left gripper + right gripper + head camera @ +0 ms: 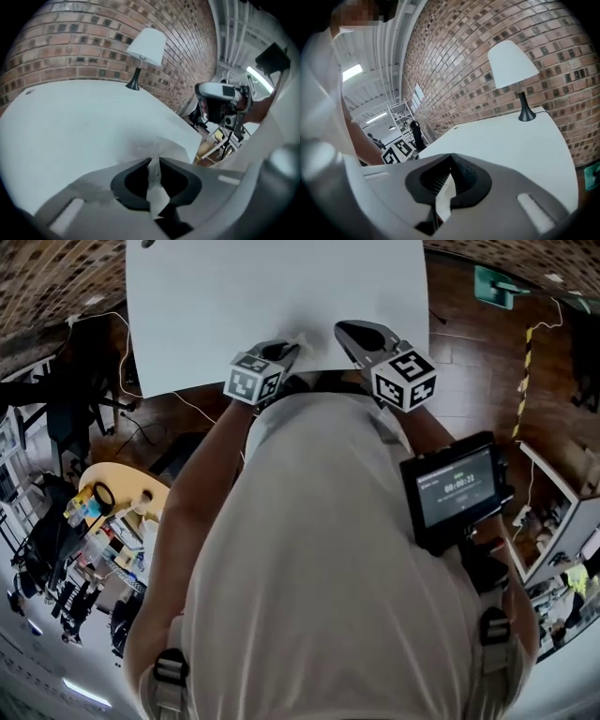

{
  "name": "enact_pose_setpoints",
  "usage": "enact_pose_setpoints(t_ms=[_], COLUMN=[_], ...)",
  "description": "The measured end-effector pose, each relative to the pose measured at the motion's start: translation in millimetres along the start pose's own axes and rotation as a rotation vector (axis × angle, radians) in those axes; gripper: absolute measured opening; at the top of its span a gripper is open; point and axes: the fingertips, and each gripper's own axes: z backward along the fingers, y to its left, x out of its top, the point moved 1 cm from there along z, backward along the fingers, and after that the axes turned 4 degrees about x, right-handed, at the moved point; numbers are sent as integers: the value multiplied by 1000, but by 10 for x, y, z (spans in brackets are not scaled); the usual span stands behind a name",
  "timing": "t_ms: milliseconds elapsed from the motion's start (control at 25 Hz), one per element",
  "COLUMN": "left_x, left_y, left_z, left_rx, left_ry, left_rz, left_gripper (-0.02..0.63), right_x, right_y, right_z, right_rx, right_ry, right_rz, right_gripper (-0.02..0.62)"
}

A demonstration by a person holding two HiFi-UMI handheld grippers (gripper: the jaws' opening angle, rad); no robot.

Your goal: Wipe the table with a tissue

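L gripper (154, 160) clamped on thin crumpled tissue (157, 187), spread at near edge of smooth white table (70, 122). R gripper (451, 156) jaws together, ribbed pads (463, 172); white sliver (444, 194) betw. them, unclear what. Cone-shade lamp (146, 44) seen only in gripper views, not head view

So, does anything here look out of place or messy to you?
Nothing much stands out. The white table looks clean bar one small dark speck near a far corner, the lamp stands upright, and the left gripper pinches a crumpled tissue at the near edge.
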Motion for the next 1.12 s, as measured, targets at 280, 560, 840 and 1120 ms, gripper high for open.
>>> enact_pose_setpoints(t_ms=[280,560,840,1120], left_x=[101,-33,-445,-859], left_y=[-71,-180,-270,-250], left_z=[392,627,1486,2301], left_rx=[70,99,229,418], left_ry=[-171,-292,-508,-655], left_rz=[118,151,244,288], left_gripper=[43,44,43,43], right_x=[42,-81,-315,-255], right_y=[268,559,1296,1933], right_z=[-158,-167,-287,-464], right_rx=[77,109,228,372], right_ry=[25,54,107,117], right_rz=[55,92,179,294], right_gripper=[6,6,6,6])
